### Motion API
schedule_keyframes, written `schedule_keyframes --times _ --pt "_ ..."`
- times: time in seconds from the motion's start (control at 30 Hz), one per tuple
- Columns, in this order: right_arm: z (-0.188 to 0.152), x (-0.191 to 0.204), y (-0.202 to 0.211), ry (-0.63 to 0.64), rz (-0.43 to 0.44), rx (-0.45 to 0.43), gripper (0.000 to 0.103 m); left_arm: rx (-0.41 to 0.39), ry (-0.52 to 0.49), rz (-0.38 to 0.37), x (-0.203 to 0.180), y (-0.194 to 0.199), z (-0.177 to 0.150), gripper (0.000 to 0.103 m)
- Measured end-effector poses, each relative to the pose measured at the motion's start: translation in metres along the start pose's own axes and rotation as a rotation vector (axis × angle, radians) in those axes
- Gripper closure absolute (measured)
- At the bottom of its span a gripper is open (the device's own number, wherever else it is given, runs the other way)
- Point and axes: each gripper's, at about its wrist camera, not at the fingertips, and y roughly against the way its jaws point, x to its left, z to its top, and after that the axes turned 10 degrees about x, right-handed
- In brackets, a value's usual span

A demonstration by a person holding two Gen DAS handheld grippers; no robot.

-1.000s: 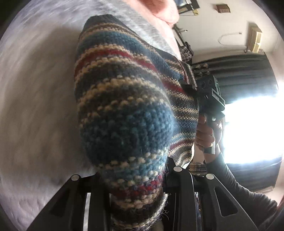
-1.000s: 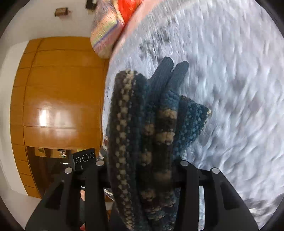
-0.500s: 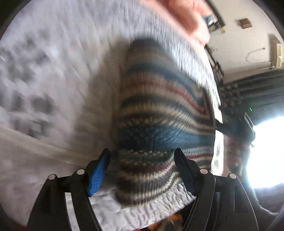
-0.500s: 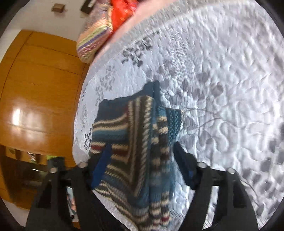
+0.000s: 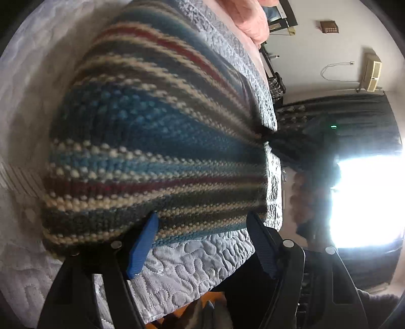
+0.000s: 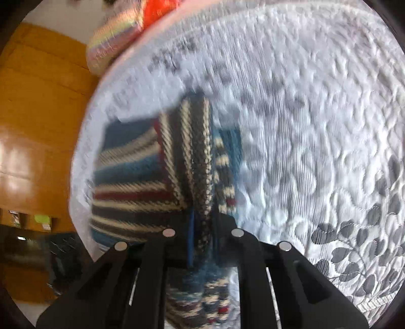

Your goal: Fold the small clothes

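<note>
A striped knit sweater (image 5: 157, 151) in blue, cream, grey and red lies folded on the quilted grey-white bedspread (image 5: 189, 265). My left gripper (image 5: 202, 235) is open at the sweater's near edge, its blue-padded fingers (image 5: 141, 245) spread wide with only quilt between them. In the right wrist view the sweater (image 6: 141, 177) lies near the bed's left edge. My right gripper (image 6: 202, 227) is shut on a folded edge of it, and knit fabric runs down between the narrow fingers. This view is blurred.
Pink bedding (image 5: 250, 22) and a striped pillow (image 6: 114, 45) lie at the head of the bed. A wooden wardrobe (image 6: 33, 126) stands past the bed's left edge. A bright window (image 5: 367, 197) and a person's hand (image 5: 301, 197) are on the right. Leaf-patterned quilt (image 6: 354, 240) spreads to the right.
Both grippers let the sweater down onto the bed and opened. The left one stays open; the right one has closed again on the sweater's folded edge.
</note>
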Motion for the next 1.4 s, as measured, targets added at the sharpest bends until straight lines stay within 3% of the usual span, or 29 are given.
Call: schedule_keyframes --times 0.03,0.1,0.13,0.2,0.27,0.3,0.33,0.4,0.43,0.53,0.63,0.67,0.73,0.77,0.87,0.9,0.97,1.03,1.2,1.23,1.3,1.4 --pt "0.0 0.003 0.002 0.015 0.007 -0.004 0.086 0.004 0.0 -0.006 -0.002 0.005 0.002 0.032" --pt "0.003 0.004 0.019 0.018 0.113 -0.026 0.083 -0.018 -0.028 -0.042 -0.008 0.024 0.007 0.032" --pt "0.005 0.004 0.024 0.009 0.126 -0.042 0.072 -0.05 -0.057 -0.078 -0.015 0.039 0.01 0.031" --pt "0.016 0.003 0.036 -0.016 0.11 -0.09 0.063 -0.135 -0.083 -0.122 -0.023 0.063 0.026 0.031" --pt "0.031 0.004 0.031 -0.02 0.119 -0.069 0.064 -0.176 -0.085 -0.131 -0.02 0.08 0.048 0.031" --pt "0.038 0.007 0.025 -0.006 0.108 -0.043 0.076 -0.193 -0.088 -0.114 -0.019 0.085 0.065 0.031" --pt "0.042 0.012 0.019 0.025 0.038 -0.038 0.089 -0.188 -0.086 -0.093 -0.017 0.086 0.076 0.031" --pt "0.046 0.003 0.01 0.023 -0.069 -0.03 0.088 -0.131 -0.036 0.004 0.001 0.071 0.104 0.033" --pt "0.049 -0.006 0.004 -0.012 -0.068 -0.02 0.078 -0.101 -0.014 0.021 0.009 0.06 0.11 0.038" --pt "0.041 -0.012 0.012 -0.032 -0.039 -0.026 0.074 -0.069 -0.015 0.035 0.012 0.061 0.12 0.04" --pt "0.013 0.006 0.048 0.04 -0.063 -0.099 0.073 -0.103 -0.053 0.048 -0.005 0.081 0.111 0.039" --pt "0.007 0.014 0.055 0.078 -0.062 -0.108 0.073 -0.124 -0.086 0.013 -0.013 0.09 0.102 0.039" --pt "-0.016 0.031 0.057 0.153 -0.055 -0.074 0.075 -0.134 -0.111 -0.021 -0.023 0.096 0.091 0.038" --pt "-0.027 0.036 0.049 0.186 -0.075 -0.04 0.077 -0.123 -0.112 -0.009 -0.022 0.091 0.087 0.038" --pt "-0.039 0.031 0.014 0.212 -0.26 0.026 0.083 -0.061 -0.068 0.109 -0.009 0.06 0.084 0.041" --pt "-0.041 0.023 0.009 0.201 -0.268 0.037 0.078 -0.059 -0.068 0.115 -0.007 0.054 0.084 0.041" --pt "-0.044 0.015 0.011 0.17 -0.244 0.035 0.077 -0.065 -0.067 0.13 -0.009 0.057 0.084 0.041" --pt "-0.052 0.024 0.029 0.187 -0.247 0.007 0.08 -0.082 -0.076 0.135 -0.02 0.065 0.079 0.041" --pt "-0.097 0.052 0.064 0.281 -0.269 -0.057 0.086 -0.094 -0.136 0.098 -0.039 0.084 0.029 0.04" --pt "-0.105 0.05 0.06 0.287 -0.286 -0.046 0.087 -0.085 -0.129 0.112 -0.035 0.077 0.027 0.04" --pt "-0.099 0.044 0.028 0.269 -0.333 -0.006 0.087 -0.056 -0.097 0.213 -0.018 0.054 0.024 0.04" --pt "-0.102 0.049 0.022 0.285 -0.366 -0.012 0.087 -0.053 -0.07 0.238 -0.008 0.045 0.019 0.04"
